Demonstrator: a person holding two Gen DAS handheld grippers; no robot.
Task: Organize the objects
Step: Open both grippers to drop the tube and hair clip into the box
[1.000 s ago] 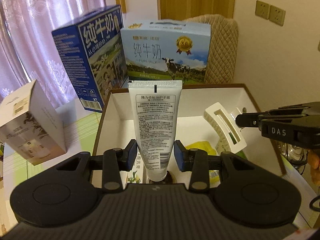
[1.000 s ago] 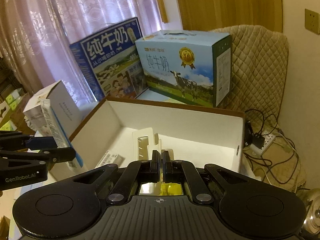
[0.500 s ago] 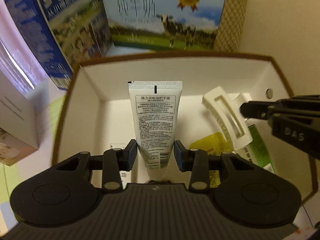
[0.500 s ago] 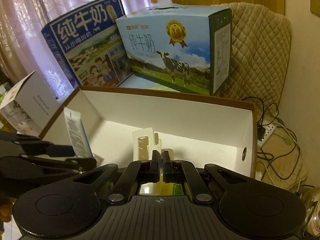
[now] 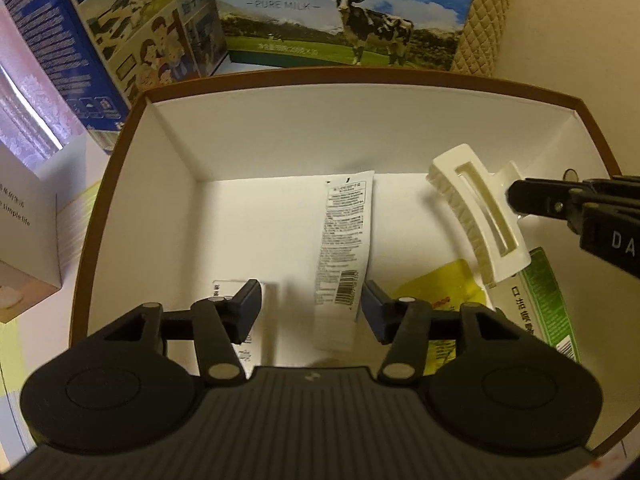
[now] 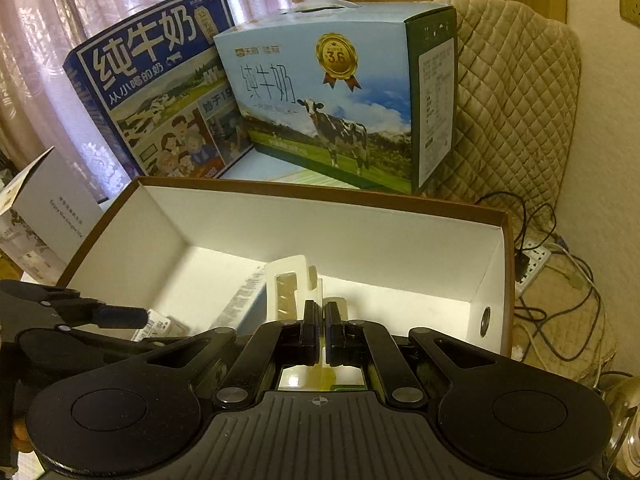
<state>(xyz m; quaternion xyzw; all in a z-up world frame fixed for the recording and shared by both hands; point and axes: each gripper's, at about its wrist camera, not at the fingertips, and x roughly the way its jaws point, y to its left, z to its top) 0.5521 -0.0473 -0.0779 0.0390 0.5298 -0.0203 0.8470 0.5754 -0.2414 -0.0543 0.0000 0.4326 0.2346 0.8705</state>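
Note:
A white hand-cream tube (image 5: 344,256) lies loose inside the brown-rimmed white box (image 5: 280,152), slightly tilted. My left gripper (image 5: 312,300) hangs open above the tube's lower end, its pads apart on either side. In the right wrist view the left gripper (image 6: 120,316) shows at the lower left over the box (image 6: 360,240), and the tube (image 6: 244,296) lies beside it. My right gripper (image 6: 322,312) is shut on a white hair claw clip (image 6: 288,280). From the left wrist view the clip (image 5: 476,216) hangs over the box's right side, pinched by the right gripper (image 5: 516,200).
The box also holds a yellow packet (image 5: 440,292), a green-and-white carton (image 5: 544,300) and a small white item (image 5: 224,288). Behind it stand a dark blue milk case (image 5: 100,40) and a light blue one (image 5: 352,12). A white carton (image 5: 24,240) sits left; cables and a power strip (image 6: 536,256) lie right.
My left gripper has opened and let go of the tube, which now lies in the box. Both cameras have come closer over the box. The right gripper still grips the clip.

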